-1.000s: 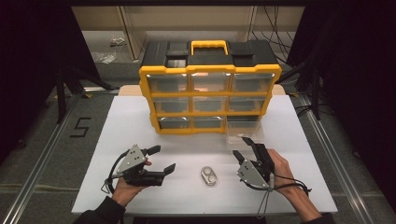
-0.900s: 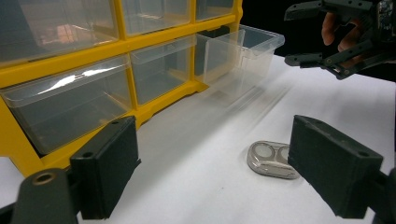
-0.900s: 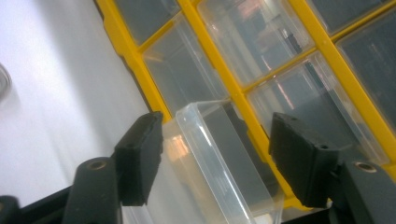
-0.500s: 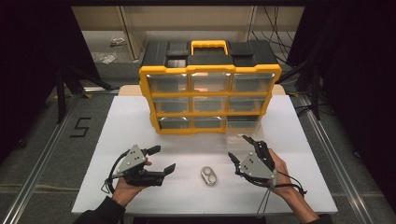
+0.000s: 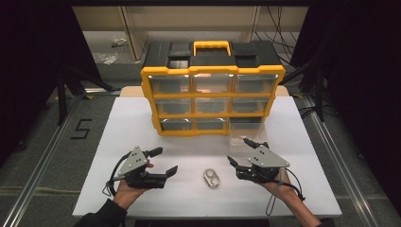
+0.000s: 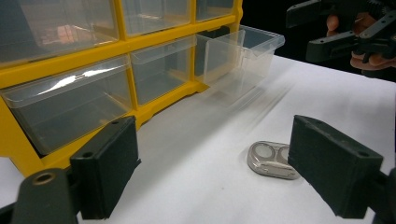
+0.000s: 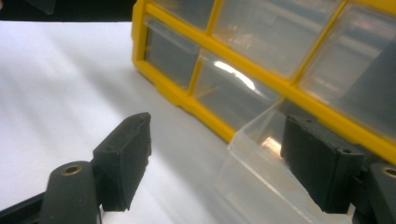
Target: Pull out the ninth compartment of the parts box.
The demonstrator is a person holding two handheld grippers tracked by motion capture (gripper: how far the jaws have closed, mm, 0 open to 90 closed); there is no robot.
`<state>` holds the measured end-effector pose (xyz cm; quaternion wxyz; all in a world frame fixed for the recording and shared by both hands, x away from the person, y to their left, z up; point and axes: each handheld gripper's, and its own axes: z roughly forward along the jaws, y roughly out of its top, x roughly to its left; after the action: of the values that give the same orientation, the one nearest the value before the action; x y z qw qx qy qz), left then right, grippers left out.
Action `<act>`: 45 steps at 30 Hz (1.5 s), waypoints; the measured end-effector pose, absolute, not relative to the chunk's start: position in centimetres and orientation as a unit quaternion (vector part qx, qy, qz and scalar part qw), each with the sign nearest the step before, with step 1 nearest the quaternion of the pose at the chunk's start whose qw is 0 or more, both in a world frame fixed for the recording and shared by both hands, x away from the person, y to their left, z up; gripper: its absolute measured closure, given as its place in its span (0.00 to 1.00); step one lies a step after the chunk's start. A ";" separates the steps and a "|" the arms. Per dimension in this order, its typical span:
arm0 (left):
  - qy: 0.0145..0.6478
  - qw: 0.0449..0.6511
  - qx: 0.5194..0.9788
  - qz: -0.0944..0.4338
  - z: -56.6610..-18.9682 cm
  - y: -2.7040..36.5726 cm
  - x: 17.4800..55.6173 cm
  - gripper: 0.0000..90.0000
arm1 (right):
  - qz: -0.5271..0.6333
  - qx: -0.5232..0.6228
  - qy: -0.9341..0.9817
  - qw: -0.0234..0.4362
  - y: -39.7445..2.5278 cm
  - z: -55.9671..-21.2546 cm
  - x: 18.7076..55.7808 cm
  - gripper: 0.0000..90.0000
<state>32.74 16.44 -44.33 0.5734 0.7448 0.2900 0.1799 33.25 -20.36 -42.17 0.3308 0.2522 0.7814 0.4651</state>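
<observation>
Both hand-held grippers low over the white counter [image 5: 142, 123], nothing clamped.

Left hand-held gripper [image 5: 166, 161]: jaws apart, empty, aimed right toward the case [image 5: 211, 178]. In the left gripper view, case [image 6: 273, 160] seen between the jaws, farther out on the counter, not touched.

Right hand-held gripper [image 5: 240, 150]: jaws wide apart, empty, aimed at the organizer's [image 5: 213, 94] lower right. Right of the case, near but not touching.

Case: small clear two-well piece, flat on the counter between the two grippers, closer to the front edge than to the organizer.

Organizer: yellow frame, black top with yellow handle, three rows of three clear drawers, standing at the back of the counter.

Bottom-right drawer [image 5: 246, 131] pulled out toward the front, open top, looks empty. In the right gripper view, drawer [image 7: 261, 158] just ahead between the jaws; right jaw near its rim, contact not clear.
</observation>
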 end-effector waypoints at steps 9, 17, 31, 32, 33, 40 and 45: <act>0.290 0.575 0.744 0.181 -44.3 16.5 32.8 0.17 | 0.464 0.270 0.798 0.276 -19.8 -42.3 33.4 0.27; 0.290 0.575 0.743 0.182 -44.3 16.5 32.7 0.17 | 0.459 0.283 0.805 0.245 -18.8 -42.4 33.2 0.27; 0.287 0.580 0.740 0.182 -44.3 16.5 32.7 0.17 | 0.446 0.296 0.819 0.207 -17.8 -42.9 33.1 0.26; 0.288 0.580 0.740 0.182 -44.3 16.5 32.7 0.17 | 0.447 0.301 0.819 0.197 -17.7 -43.0 33.1 0.26; 0.287 0.581 0.740 0.181 -44.3 16.5 32.7 0.17 | 0.449 0.305 0.818 0.188 -17.7 -43.0 33.2 0.26; 0.289 0.584 0.737 0.178 -44.3 16.6 32.7 0.17 | 0.444 0.302 0.824 0.181 -17.3 -43.2 33.1 0.26; 0.289 0.584 0.737 0.178 -44.3 16.6 32.7 0.17 | 0.439 0.298 0.828 0.178 -16.9 -43.5 33.0 0.26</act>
<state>32.73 16.60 -44.25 0.5838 0.7375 0.2891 0.1779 33.01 -16.90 -43.46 0.1781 0.2982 0.8285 0.4393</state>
